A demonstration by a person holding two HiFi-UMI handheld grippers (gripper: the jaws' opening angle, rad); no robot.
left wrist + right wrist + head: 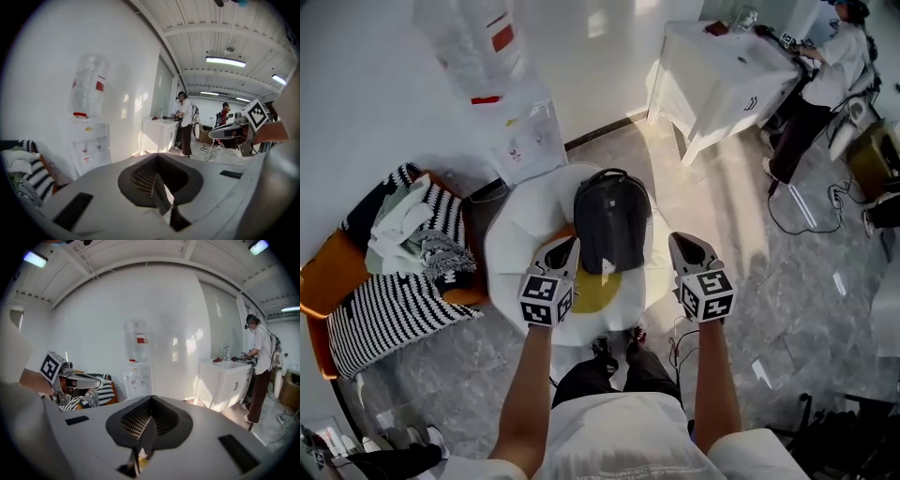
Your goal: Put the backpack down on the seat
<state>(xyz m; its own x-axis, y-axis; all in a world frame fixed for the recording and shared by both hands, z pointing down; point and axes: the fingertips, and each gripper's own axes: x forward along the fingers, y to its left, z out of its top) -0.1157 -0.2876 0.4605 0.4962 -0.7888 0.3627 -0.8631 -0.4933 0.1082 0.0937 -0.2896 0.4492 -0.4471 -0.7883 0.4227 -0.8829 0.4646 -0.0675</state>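
Observation:
A dark grey backpack (611,220) lies flat on a round white seat (516,234) over a yellow cushion (598,291), handle toward the wall. My left gripper (565,246) hangs at the backpack's left edge and my right gripper (682,242) just off its right side, both above the seat. In the left gripper view the left gripper (157,180) has its jaws shut together with nothing between them. The right gripper view shows the right gripper (149,420) shut and empty too. Neither gripper view shows the backpack.
A water dispenser (520,131) with its bottle (473,42) stands against the wall behind the seat. An orange chair with striped cushions and clothes (394,272) sits at left. A white sink cabinet (722,75), a person (825,84) and floor cables (806,211) are at right.

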